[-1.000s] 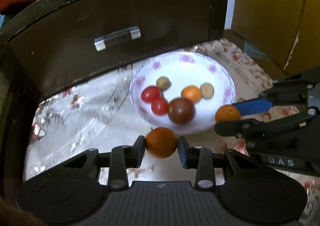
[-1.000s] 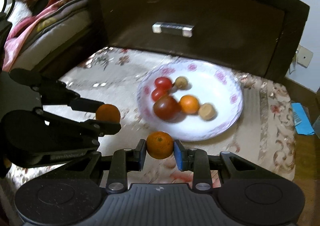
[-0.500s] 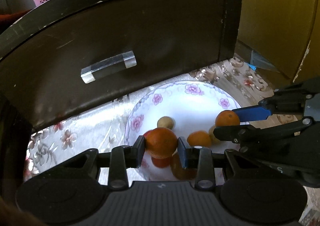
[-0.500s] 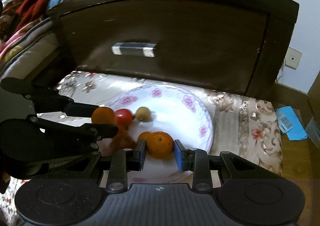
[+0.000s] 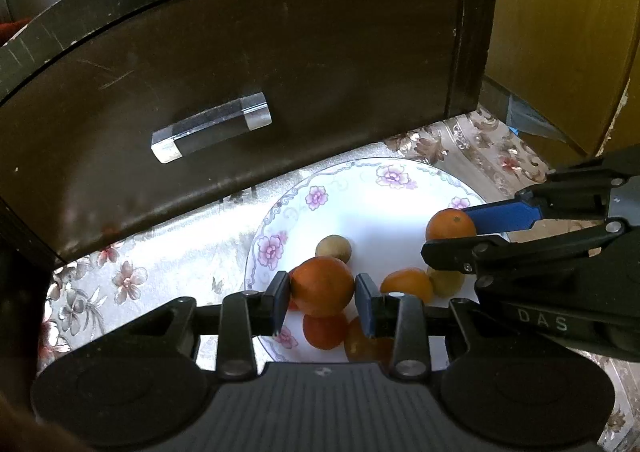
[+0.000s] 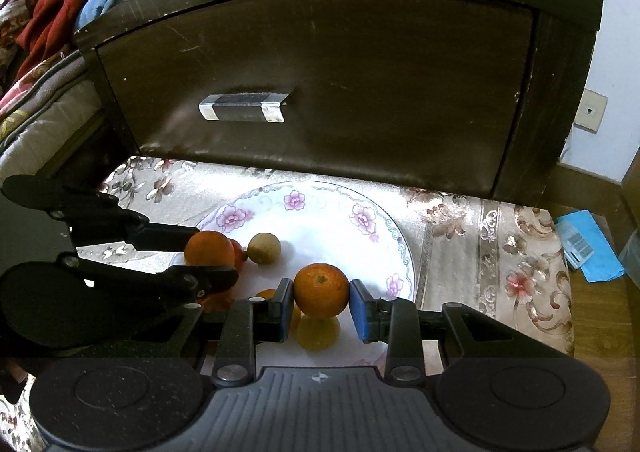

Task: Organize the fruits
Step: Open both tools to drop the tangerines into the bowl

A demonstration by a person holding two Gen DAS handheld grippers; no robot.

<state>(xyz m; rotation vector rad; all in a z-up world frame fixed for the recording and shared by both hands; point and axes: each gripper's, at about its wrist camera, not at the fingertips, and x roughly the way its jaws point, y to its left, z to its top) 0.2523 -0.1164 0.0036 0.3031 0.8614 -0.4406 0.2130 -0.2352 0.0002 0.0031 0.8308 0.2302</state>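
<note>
White porcelain plate (image 5: 404,188), rimmed with pink flowers, is our landmark. We hold two oranges above it, one per gripper. Our left gripper (image 5: 322,291) clamps a dark orange (image 5: 322,284) over the plate's near-left edge; our right gripper (image 6: 321,304) clamps a brighter orange (image 6: 321,288) over its near-right part. We count six smaller fruits lying on the plate. One dark drawer front (image 6: 320,84) stands behind the plate.

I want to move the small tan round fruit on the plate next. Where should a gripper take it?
Grip the small tan fruit across its middle, coming from above at a slant. It is round and any axis works, but a red fruit sits close at its left, so put the fingers front and back.
</note>
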